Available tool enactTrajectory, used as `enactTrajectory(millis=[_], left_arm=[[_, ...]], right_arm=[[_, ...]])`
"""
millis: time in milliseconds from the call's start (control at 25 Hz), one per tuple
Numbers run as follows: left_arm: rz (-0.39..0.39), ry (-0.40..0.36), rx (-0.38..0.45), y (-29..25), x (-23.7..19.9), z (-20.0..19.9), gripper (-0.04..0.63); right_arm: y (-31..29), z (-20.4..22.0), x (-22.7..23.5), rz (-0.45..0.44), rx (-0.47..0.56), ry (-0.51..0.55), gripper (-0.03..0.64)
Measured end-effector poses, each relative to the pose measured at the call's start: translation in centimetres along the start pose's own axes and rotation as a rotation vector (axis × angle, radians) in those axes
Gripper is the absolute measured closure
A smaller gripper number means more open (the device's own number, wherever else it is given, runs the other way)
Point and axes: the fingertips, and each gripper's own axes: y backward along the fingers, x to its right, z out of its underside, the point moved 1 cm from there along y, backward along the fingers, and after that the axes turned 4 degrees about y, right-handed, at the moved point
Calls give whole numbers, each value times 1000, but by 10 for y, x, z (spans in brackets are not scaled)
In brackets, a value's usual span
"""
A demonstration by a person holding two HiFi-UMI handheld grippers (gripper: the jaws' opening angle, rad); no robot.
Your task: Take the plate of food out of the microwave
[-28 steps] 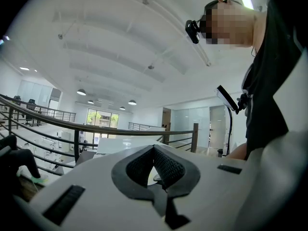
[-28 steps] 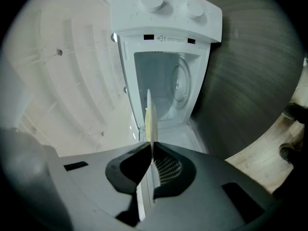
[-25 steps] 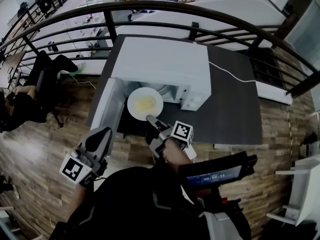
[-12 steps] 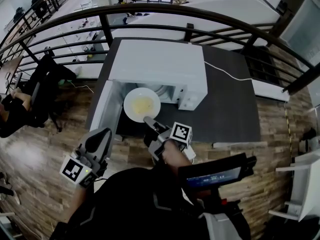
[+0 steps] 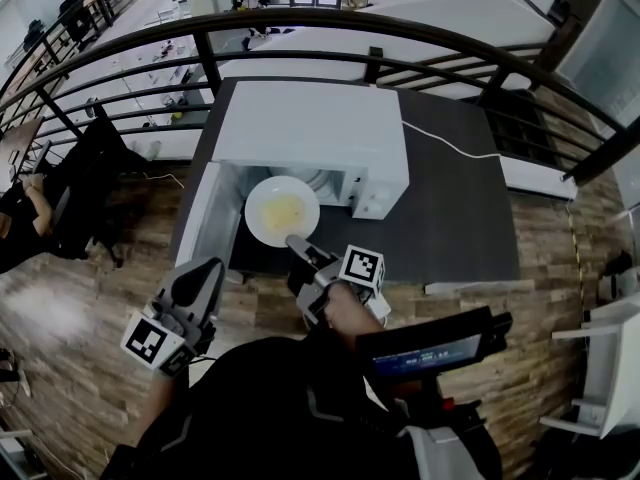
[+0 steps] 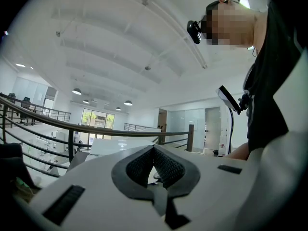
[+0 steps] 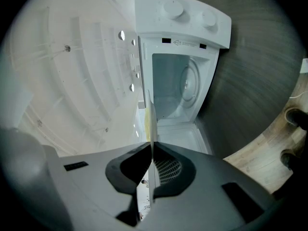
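Your right claw (image 5: 297, 241) clamps the near rim of the round white plate of yellow food (image 5: 282, 210), at the white microwave's (image 5: 310, 128) open mouth on the dark table (image 5: 450, 208); left claw (image 5: 205, 268) closed, empty.

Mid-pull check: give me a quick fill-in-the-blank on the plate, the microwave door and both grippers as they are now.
1. The plate carries ____ food.
2. The right gripper is clamped on the plate's ____.
3. The door of the microwave stands ____.
4. The left gripper is shut and holds ____.

Missing words: yellow; rim; open; nothing.
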Motion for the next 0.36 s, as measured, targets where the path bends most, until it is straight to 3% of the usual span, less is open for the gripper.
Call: enactTrajectory(millis=[360], left_arm=[[7,-2,4,-5,2,3,591]], right_arm=[[3,-2,-5,-13,-8,10,601]])
